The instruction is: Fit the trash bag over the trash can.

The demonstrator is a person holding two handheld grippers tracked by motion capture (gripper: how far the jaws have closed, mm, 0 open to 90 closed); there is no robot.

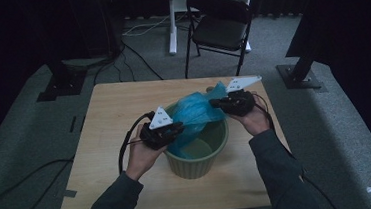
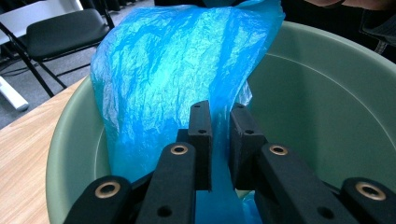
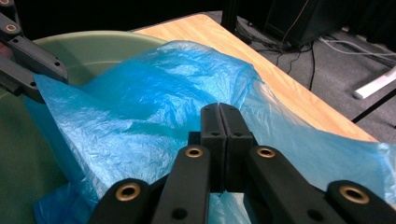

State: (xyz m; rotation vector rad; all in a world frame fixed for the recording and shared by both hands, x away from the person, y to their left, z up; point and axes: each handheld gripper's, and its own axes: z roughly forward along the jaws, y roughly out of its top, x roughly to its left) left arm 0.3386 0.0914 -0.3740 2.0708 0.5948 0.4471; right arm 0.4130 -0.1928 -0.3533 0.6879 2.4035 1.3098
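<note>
Thin crinkled blue plastic bag (image 1: 196, 112) drapes over the round pale-green plastic bucket (image 1: 198, 166) on the wooden bench (image 1: 109, 110) — right tongs (image 3: 219, 122) pressed together, pinching its edge; left tongs (image 2: 219, 122) slightly parted, the film running between them.

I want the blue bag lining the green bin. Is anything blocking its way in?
Nothing visible does. The blue bag already hangs partly inside the green bin, whose inside looks bare. The left gripper and right gripper both have the plastic between their jaws.
</note>
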